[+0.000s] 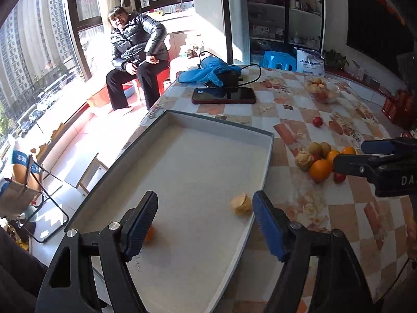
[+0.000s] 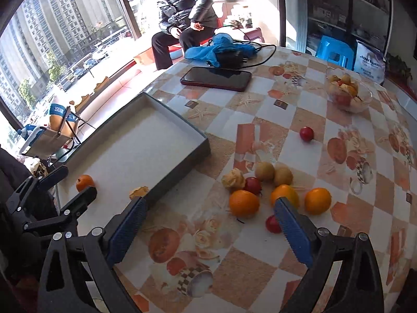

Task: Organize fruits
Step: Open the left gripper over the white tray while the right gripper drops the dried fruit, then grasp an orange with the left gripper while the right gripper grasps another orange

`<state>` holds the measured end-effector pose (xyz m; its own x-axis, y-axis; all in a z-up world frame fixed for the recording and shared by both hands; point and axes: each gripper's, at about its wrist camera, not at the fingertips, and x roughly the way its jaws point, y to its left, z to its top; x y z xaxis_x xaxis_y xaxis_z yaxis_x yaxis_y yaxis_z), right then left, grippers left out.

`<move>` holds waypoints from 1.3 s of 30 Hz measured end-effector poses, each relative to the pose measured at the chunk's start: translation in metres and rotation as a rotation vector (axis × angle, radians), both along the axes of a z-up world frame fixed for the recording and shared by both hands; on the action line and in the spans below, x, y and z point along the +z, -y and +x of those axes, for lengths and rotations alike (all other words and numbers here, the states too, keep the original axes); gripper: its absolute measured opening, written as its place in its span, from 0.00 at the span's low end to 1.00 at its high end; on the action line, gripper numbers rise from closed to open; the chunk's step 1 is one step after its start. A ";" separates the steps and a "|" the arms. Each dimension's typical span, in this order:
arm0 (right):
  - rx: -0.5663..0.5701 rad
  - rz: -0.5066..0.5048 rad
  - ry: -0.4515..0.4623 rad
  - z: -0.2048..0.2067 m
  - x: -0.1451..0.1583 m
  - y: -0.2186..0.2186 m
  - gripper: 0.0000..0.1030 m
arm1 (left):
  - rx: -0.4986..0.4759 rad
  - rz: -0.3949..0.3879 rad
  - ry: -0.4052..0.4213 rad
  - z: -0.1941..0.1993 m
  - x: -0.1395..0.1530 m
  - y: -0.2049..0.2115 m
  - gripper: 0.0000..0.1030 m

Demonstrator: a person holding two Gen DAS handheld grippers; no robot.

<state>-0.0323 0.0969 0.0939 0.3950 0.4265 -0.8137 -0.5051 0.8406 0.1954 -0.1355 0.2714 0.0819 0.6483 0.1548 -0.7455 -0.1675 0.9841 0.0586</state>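
Note:
A shallow grey tray [image 1: 221, 126] [image 2: 182, 127] lies on the table's left side. In it are a small orange [image 2: 84, 182], half hidden behind my left finger in the left wrist view [image 1: 149, 233], and a pale papery fruit [image 1: 241, 204] [image 2: 138, 191]. My left gripper [image 1: 206, 219] [image 2: 70, 182] is open and empty above the tray. A cluster of oranges [image 2: 243, 203] [image 1: 320, 170], yellow-green fruits [image 2: 264, 171], small red fruits [image 2: 272, 223] and a papery fruit [image 2: 233, 178] lies right of the tray. My right gripper [image 2: 211, 217] [image 1: 349, 156] is open and empty just before that cluster.
A lone red fruit [image 2: 306, 133] [image 1: 317, 121] lies further back. A glass bowl of fruit [image 2: 348, 92] [image 1: 323, 88] stands at the back right. A phone [image 2: 216, 78] [image 1: 224, 96], blue cloth [image 2: 219, 48] and charger cable lie at the back. A person [image 1: 135, 52] sits beyond the table.

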 end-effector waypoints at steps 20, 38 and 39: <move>-0.325 0.141 -0.180 0.073 -0.068 0.116 0.96 | 0.083 -0.187 -0.150 0.109 -0.053 0.096 0.76; -0.173 -0.010 -0.035 0.065 -0.069 0.083 0.40 | 0.028 -0.146 -0.142 0.110 -0.073 0.108 0.37; -0.169 -0.021 -0.033 0.062 -0.069 0.082 0.40 | 0.022 -0.164 -0.139 0.108 -0.072 0.105 0.37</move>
<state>0.0301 0.0151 0.0251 0.4323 0.3389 -0.8356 -0.3502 0.9171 0.1908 -0.0279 0.1662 0.0095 0.5352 0.0375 -0.8439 -0.1907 0.9786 -0.0775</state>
